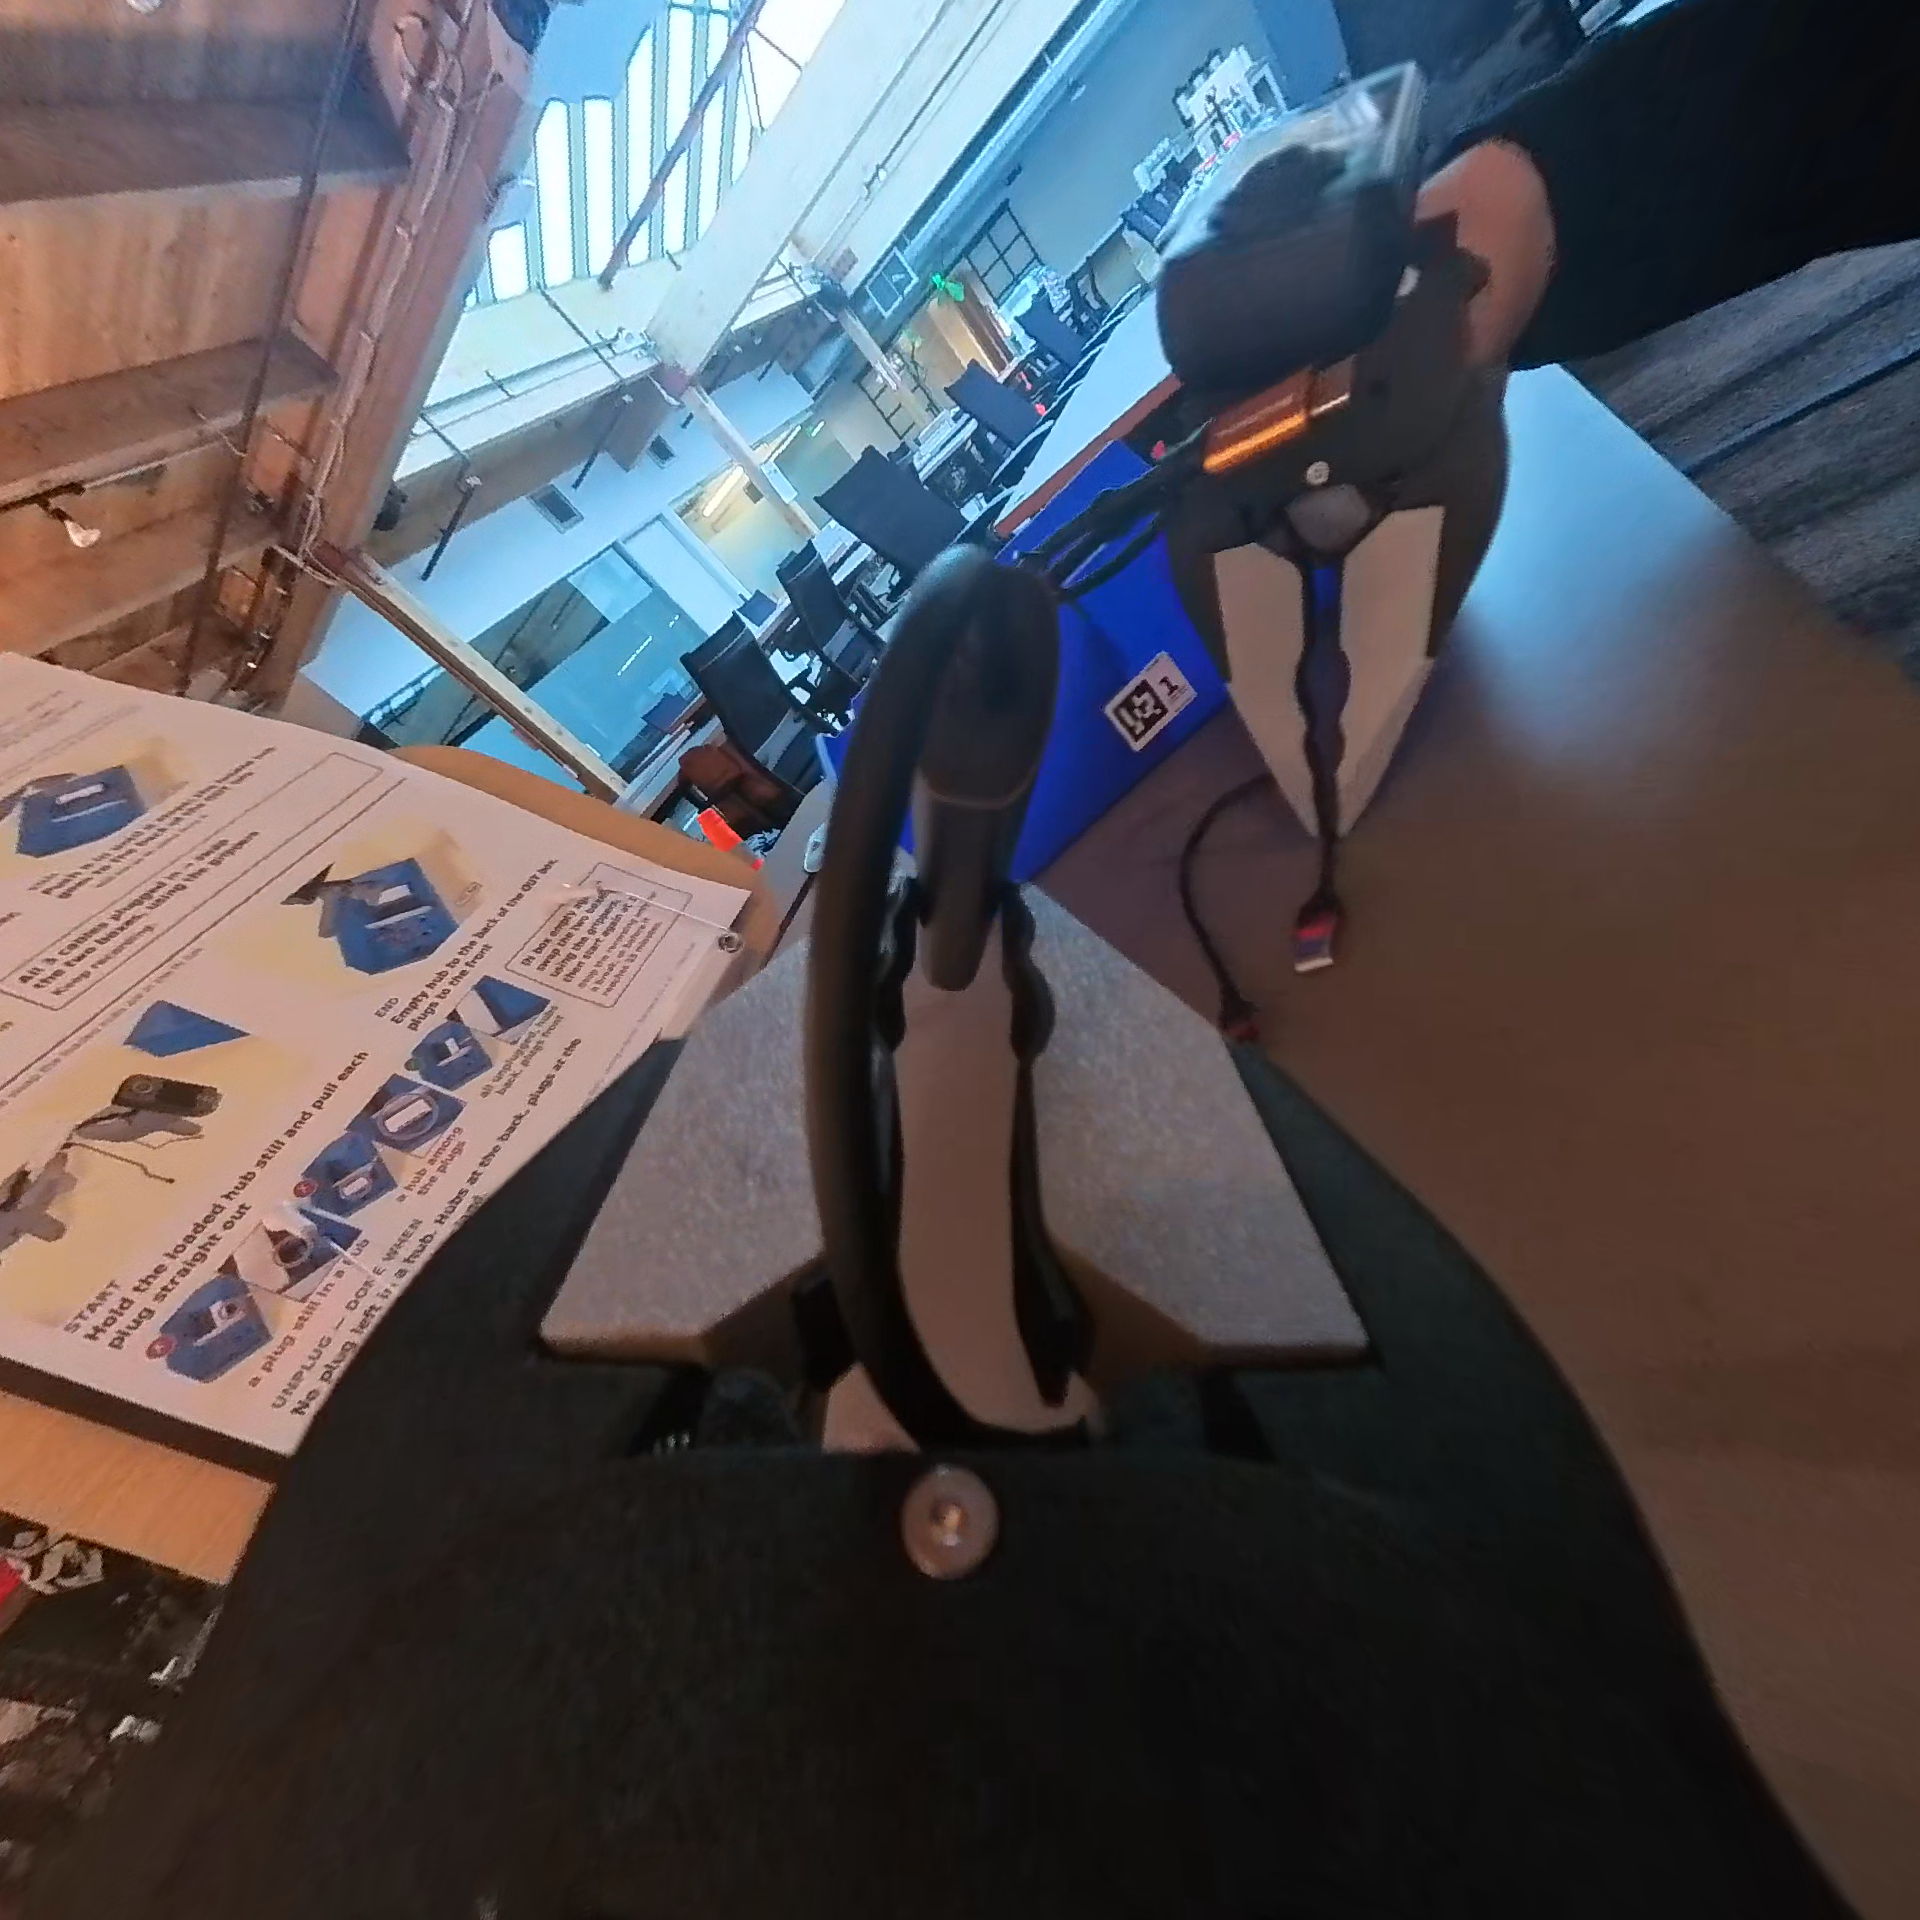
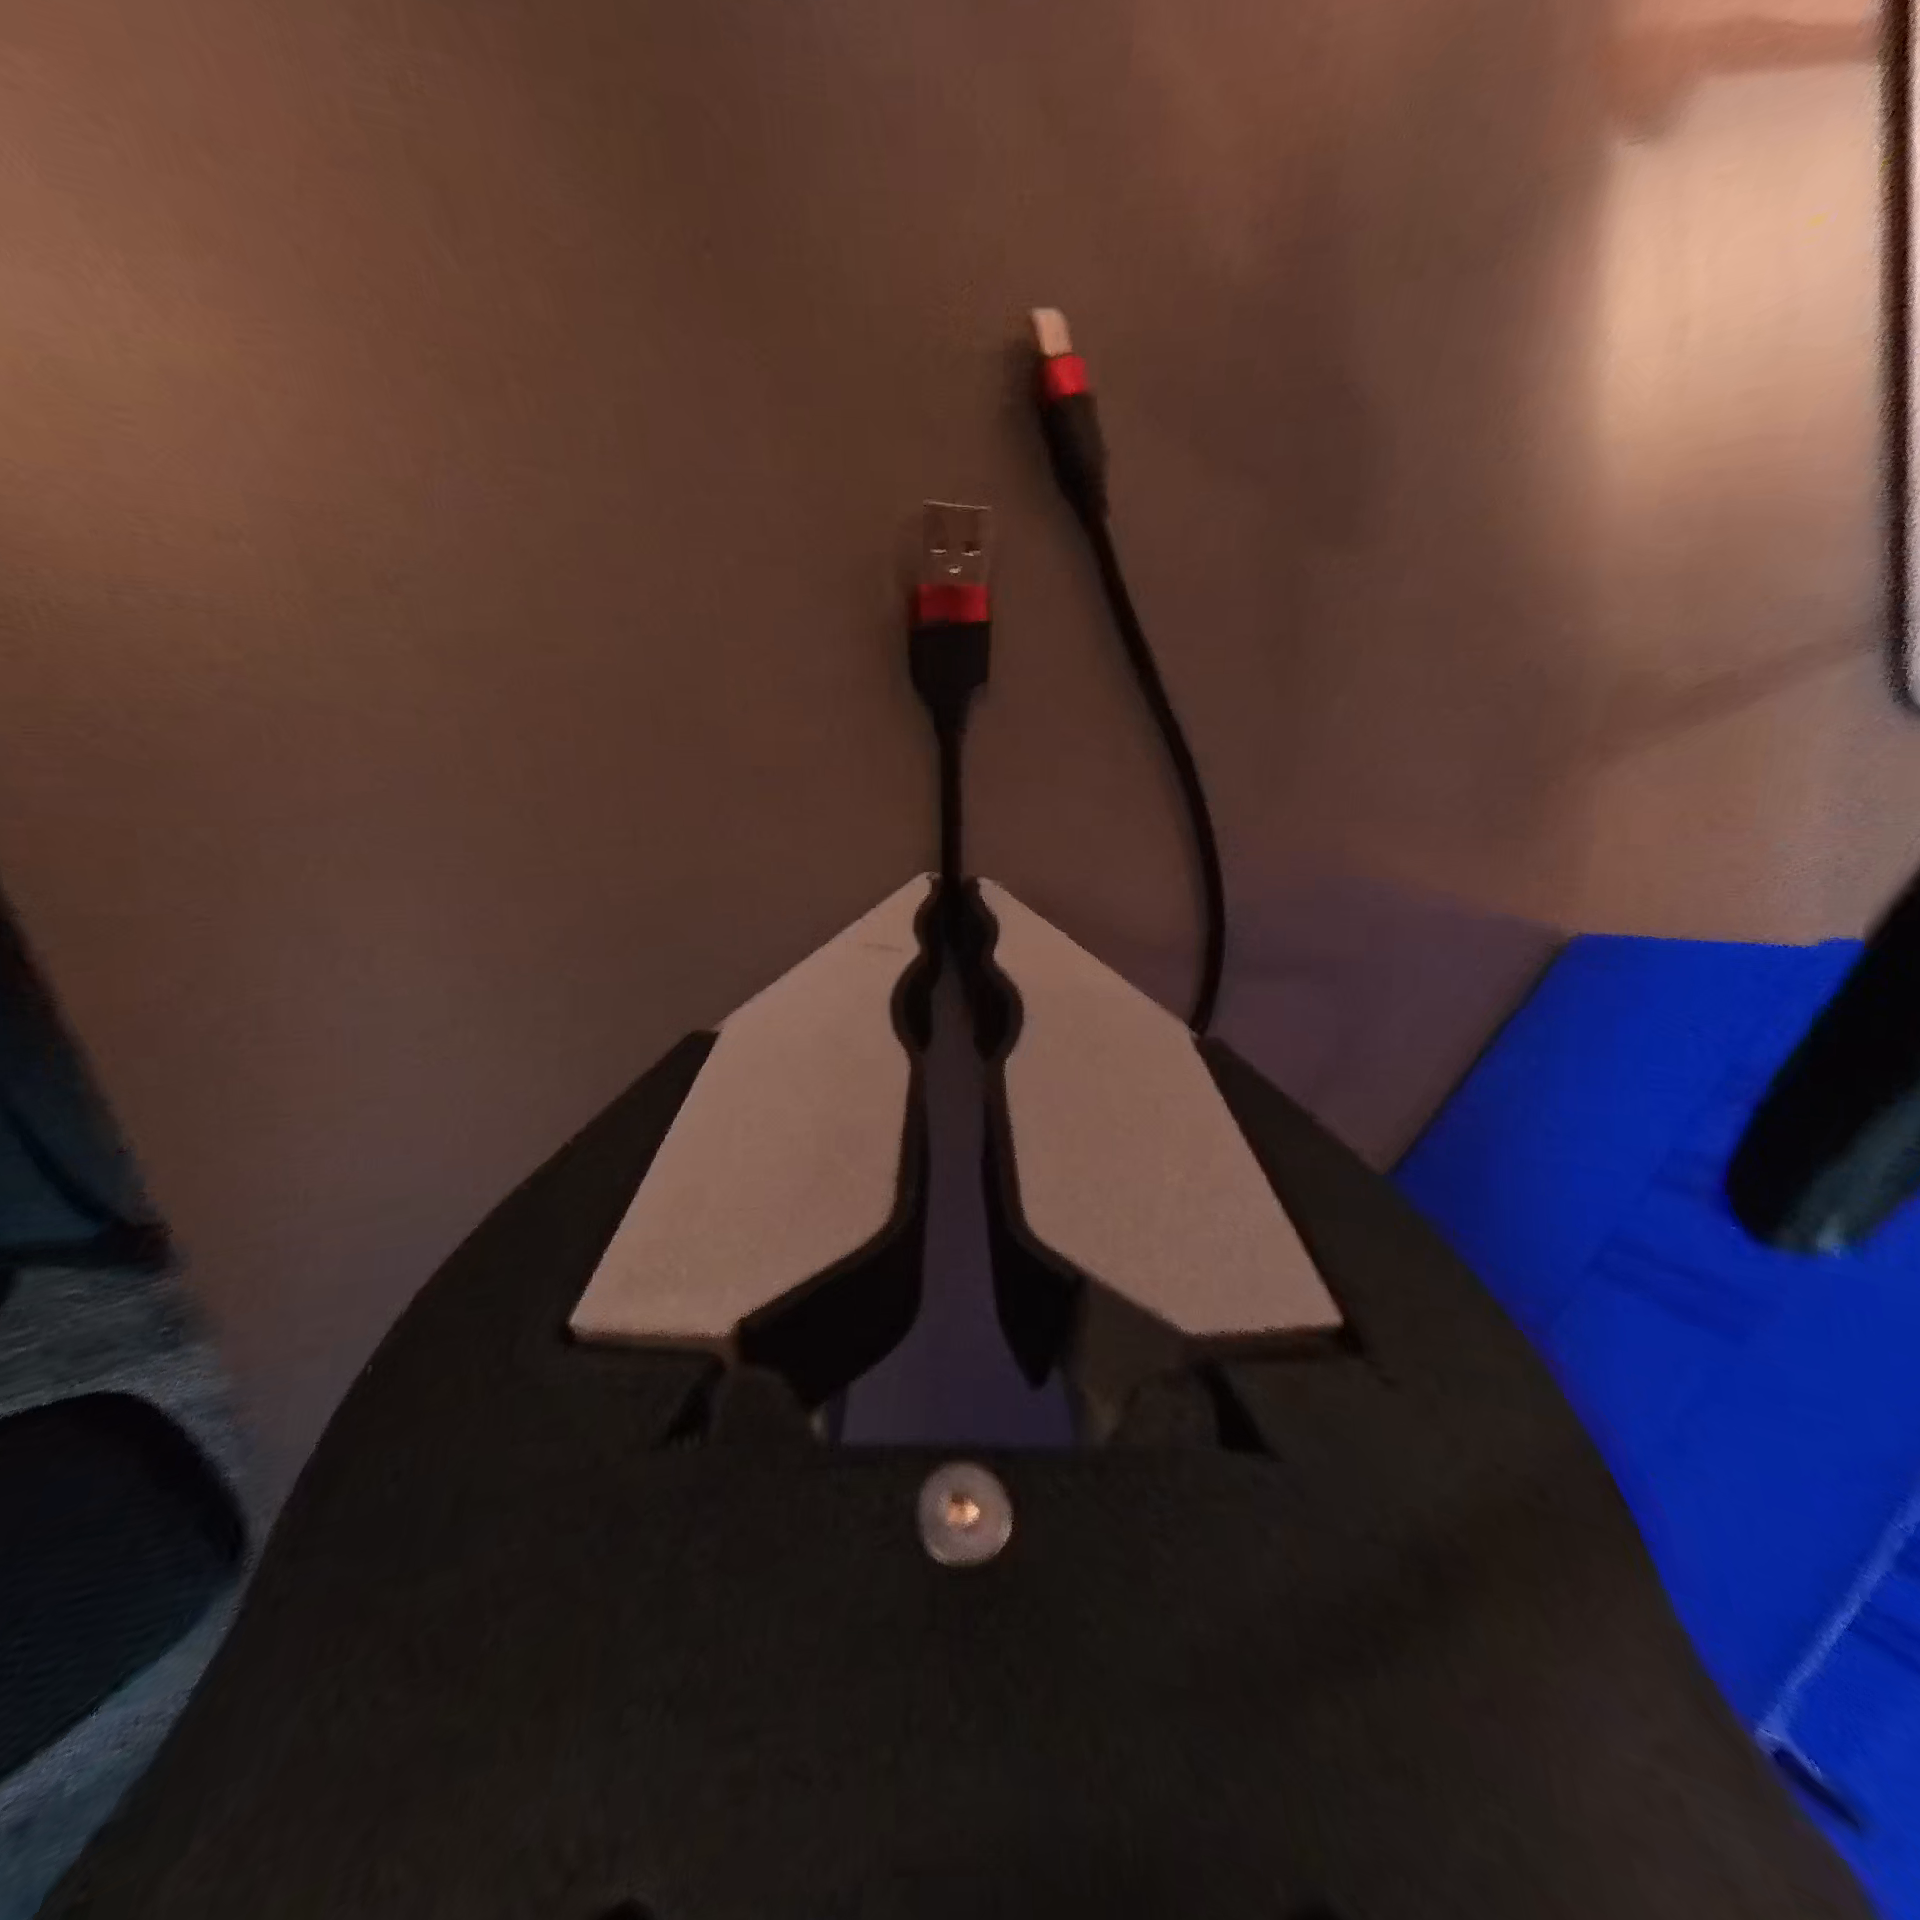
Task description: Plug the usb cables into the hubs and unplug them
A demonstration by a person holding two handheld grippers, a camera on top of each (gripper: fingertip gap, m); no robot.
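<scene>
Starting far left: spotting a printed instruction sheet [image 1: 312, 935] lying flat at the bench [image 1: 1610, 987] edge, well apart from the action.

Moving in: clenching the left gripper [image 1: 956, 935] on a dark hub [image 1: 971, 769], holding it upright between the fingers, with its own thick lead [image 1: 836, 1091] looping up and over on the left side. Not seeing the hub's ports from either view.

Passing the blue box [image 1: 1091, 748] behind, standing on the bench between the two grippers.

Arriving at the right: pointing the right gripper [image 1: 1322, 821] down at the bench, fingers [image 2: 790, 1143] pinched tight on a black braided cable [image 2: 1164, 727], gripping the cord just behind the red-collared USB-A plug [image 2: 951, 561] and not the plug body. Leaving the plug sticking out past the fingertips, close over the bench; not able to tell whether touching. Trailing the cable's small far connector [image 2: 1060, 364] out beyond the plug.

Judging the step: bringing plug and hub together for insertion, nothing mated yet.

Watching for trouble: gripping on soft cord, so risking the plug bending aside or sliding back on contact with a port. Risking the hub twisting in the left fingers under any off-axis push. Possibly snagging the loose end or the hub's loop while closing in.
</scene>
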